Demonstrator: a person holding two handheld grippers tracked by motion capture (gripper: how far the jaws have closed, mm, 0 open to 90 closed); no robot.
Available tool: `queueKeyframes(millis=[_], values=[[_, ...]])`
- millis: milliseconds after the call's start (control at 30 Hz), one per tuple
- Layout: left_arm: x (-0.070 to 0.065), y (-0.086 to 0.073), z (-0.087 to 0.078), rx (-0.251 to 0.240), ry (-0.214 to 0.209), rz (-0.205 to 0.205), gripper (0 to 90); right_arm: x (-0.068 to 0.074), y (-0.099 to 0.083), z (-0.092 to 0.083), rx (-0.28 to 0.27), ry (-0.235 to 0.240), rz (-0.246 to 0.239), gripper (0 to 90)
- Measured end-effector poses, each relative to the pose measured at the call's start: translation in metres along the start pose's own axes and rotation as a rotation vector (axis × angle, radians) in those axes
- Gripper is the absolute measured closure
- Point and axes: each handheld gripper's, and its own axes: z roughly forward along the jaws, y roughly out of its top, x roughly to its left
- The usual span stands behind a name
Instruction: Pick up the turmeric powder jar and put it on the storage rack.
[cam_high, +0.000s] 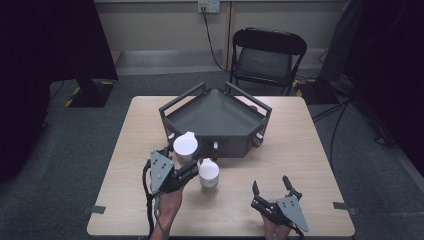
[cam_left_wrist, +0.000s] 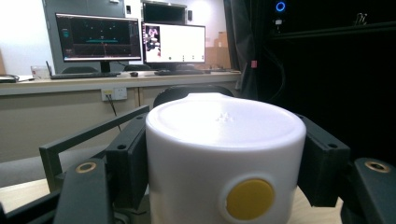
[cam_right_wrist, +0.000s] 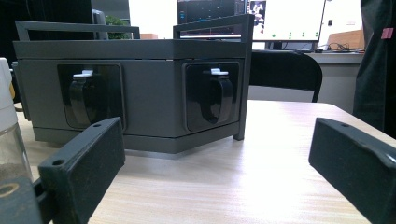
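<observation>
My left gripper (cam_high: 184, 152) is shut on a white round container (cam_high: 185, 144), held just above the table in front of the grey tray (cam_high: 215, 117). Seen from the left gripper view, the container (cam_left_wrist: 219, 135) has a flat white top and a yellow dot on its side, and both black jaws of that gripper (cam_left_wrist: 225, 156) press on it. A second white-capped jar (cam_high: 208, 173) stands on the table just right of the held one. My right gripper (cam_high: 270, 183) rests open near the front right of the table, with nothing between its jaws (cam_right_wrist: 217, 149).
The grey tray (cam_right_wrist: 154, 70) has raised handle rails and two dark latches on the side facing me. The jar's edge (cam_right_wrist: 7, 116) shows at the far left of the right gripper view. A black folding chair (cam_high: 267, 55) stands behind the wooden table (cam_high: 295, 150).
</observation>
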Motion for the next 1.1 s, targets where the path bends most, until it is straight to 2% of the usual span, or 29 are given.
queueKeyframes(millis=[467,567,800,1100], values=[[0.011,0.006,0.028,0.023,0.050,-0.022,31.0,0.000,0.000,0.000,0.000,0.000,0.000,2.0],[0.011,0.007,0.034,0.028,0.060,-0.011,31.0,0.001,0.000,0.000,0.001,-0.004,0.001,2.0],[0.015,0.012,0.048,0.035,0.074,-0.024,31.0,0.001,0.000,0.000,0.001,-0.006,0.000,2.0],[0.016,0.018,0.060,0.054,0.079,-0.012,31.0,0.001,0.000,0.000,0.000,-0.003,0.000,2.0]])
